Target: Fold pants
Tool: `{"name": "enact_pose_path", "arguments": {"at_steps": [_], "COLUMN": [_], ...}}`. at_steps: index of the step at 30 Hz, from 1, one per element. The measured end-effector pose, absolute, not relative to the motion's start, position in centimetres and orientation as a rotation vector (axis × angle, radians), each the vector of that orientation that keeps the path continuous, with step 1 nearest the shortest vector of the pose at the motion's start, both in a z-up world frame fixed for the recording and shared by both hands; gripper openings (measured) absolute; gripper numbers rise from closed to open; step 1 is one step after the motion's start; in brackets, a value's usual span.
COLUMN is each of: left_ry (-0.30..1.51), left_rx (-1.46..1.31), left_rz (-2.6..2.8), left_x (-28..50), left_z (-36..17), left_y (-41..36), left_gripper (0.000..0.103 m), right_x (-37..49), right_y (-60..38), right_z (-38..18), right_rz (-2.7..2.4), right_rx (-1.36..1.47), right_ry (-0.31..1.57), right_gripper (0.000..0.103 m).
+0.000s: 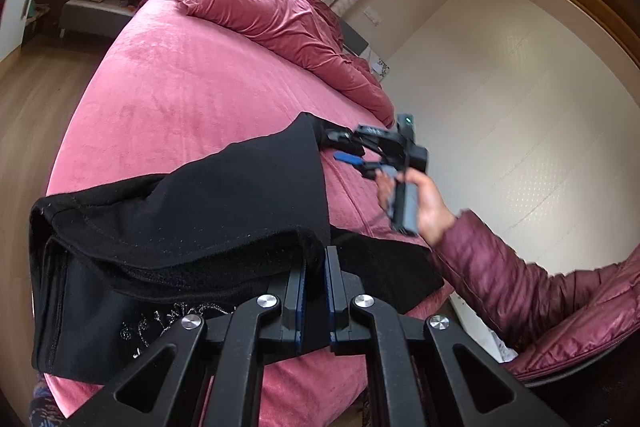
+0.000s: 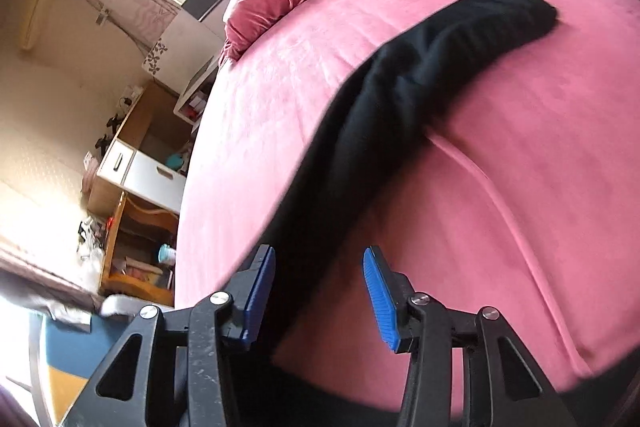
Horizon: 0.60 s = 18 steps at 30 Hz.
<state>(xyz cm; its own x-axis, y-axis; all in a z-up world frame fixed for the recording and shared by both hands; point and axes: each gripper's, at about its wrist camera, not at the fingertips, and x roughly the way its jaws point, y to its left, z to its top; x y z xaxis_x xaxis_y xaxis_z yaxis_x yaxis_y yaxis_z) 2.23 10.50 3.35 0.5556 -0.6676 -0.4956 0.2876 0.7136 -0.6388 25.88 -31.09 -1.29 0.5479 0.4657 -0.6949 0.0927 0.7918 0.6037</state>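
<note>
Black pants (image 1: 168, 227) are spread along the near edge of the pink bed (image 1: 180, 87). Their waistband is clamped in the left gripper (image 1: 316, 291). The right gripper (image 2: 320, 291) is held with jaws parted above one leg.

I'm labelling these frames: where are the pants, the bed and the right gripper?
pants (image 1: 224, 203), left wrist view, raised fold of black cloth.
bed (image 2: 540, 131), right wrist view, bare pink cover.
right gripper (image 2: 319, 287), right wrist view, midway between its blue fingers.
</note>
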Motion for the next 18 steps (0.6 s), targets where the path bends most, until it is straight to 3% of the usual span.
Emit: {"name": "enact_pose_path", "arguments": {"at_steps": [6, 9, 12, 18], "left_ry": [0.811, 0.812, 0.797, 0.751], "left_rx": [-0.54, -0.539, -0.556, -0.588], "left_rz": [-0.589, -0.581, -0.554, -0.334], "left_x": [2.0, 2.8, 3.9, 10.8], "left_z": [3.3, 3.5, 4.2, 6.7], "left_y": [11.4, 12.1, 13.6, 20.5], "left_gripper": [0.007, 0.007, 0.008, 0.008], "right_x": [32.4, 34.8, 36.3, 36.1], "right_y": [-29.3, -28.6, -28.1, -27.6], "right_z": [-1.7, -2.4, -3.0, 0.3], "right_rz": [0.193, 0.175, 0.155, 0.216], "right_rx": [0.629, 0.597, 0.544, 0.491], "right_ry": [1.012, 1.037, 1.085, 0.994], "right_gripper": [0.047, 0.036, 0.008, 0.007]}}
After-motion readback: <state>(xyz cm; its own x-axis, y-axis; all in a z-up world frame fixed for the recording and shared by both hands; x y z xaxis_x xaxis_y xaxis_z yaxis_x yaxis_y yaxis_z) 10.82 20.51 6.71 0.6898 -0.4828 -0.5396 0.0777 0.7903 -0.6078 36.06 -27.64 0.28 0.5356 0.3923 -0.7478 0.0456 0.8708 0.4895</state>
